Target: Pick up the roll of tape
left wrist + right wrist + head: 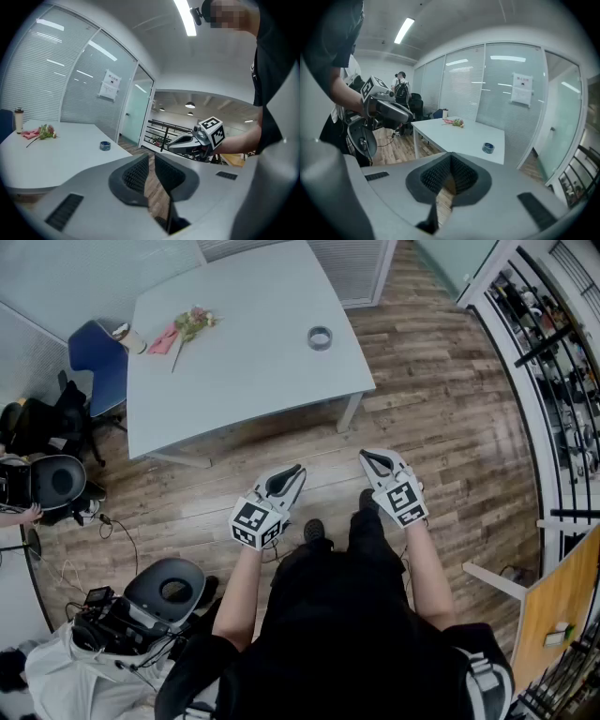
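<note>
The roll of tape is a small grey-blue ring lying flat near the right end of the pale table. It also shows in the left gripper view as the tape and in the right gripper view as the tape. My left gripper and right gripper hover side by side over the wooden floor, well short of the table. Both are shut with nothing between the jaws. In their own views, the left gripper and the right gripper point toward the table.
Pink flowers and a cup lie at the table's far left. A blue chair stands beside it. Round stools, bags and cables crowd the floor at the left. A railing runs along the right.
</note>
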The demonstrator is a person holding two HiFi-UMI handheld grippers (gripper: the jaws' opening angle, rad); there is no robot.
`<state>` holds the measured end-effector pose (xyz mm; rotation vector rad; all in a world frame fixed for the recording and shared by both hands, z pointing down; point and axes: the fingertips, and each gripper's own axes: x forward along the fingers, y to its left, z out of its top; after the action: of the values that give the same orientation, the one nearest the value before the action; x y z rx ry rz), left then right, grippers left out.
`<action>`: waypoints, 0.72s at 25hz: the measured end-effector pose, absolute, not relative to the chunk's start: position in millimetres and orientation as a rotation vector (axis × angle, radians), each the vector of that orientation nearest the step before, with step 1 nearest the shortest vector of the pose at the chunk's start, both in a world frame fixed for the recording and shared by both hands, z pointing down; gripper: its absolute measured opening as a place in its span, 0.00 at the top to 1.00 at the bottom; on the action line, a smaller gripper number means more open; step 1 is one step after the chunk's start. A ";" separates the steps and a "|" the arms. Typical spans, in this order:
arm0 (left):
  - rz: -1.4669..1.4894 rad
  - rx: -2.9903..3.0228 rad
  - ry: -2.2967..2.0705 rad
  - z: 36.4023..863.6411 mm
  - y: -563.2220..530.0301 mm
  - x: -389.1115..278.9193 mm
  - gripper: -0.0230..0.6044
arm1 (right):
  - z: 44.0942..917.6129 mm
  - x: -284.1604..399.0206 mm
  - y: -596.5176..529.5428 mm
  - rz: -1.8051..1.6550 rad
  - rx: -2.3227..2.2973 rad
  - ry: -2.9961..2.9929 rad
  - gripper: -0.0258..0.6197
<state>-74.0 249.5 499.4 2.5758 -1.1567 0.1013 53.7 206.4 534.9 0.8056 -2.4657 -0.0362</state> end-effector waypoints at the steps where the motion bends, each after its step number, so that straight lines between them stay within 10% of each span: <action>1: 0.096 2.579 -1.160 499.3 253.4 -78.4 0.88 | 534.1 47.7 210.0 -0.055 0.790 -2.464 0.95; 18: 0.067 2.595 -1.204 489.2 279.5 -114.7 0.88 | 532.5 16.2 244.7 -0.054 0.736 -2.479 0.95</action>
<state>-114.7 279.5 489.2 2.5945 -1.2041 0.0673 16.2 244.7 532.5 0.7360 -2.4795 -0.0538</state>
